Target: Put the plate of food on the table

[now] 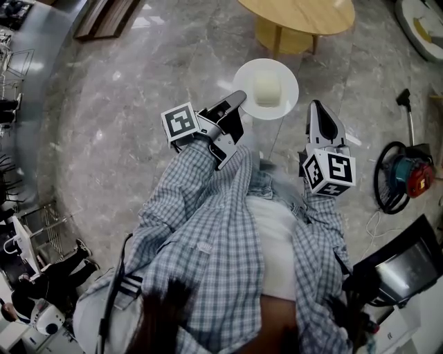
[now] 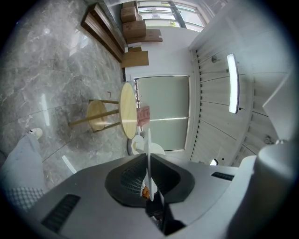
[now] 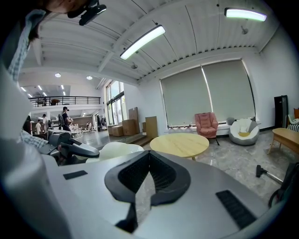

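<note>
Your left gripper (image 1: 239, 98) is pinching the left rim of the white plate (image 1: 285, 72) (pale food block (image 1: 267, 88) on it) over the floor (image 1: 138, 90), just short of the round bench (image 1: 304, 14), and your right gripper (image 1: 317, 107) is pressed together, empty.

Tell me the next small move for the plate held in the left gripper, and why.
Probably carry the plate forward, kept level, toward the round table. The left gripper is shut on the plate's rim, the food sits on it, and the plate hangs over the floor, short of the table's edge. The right gripper is shut and empty.
</note>
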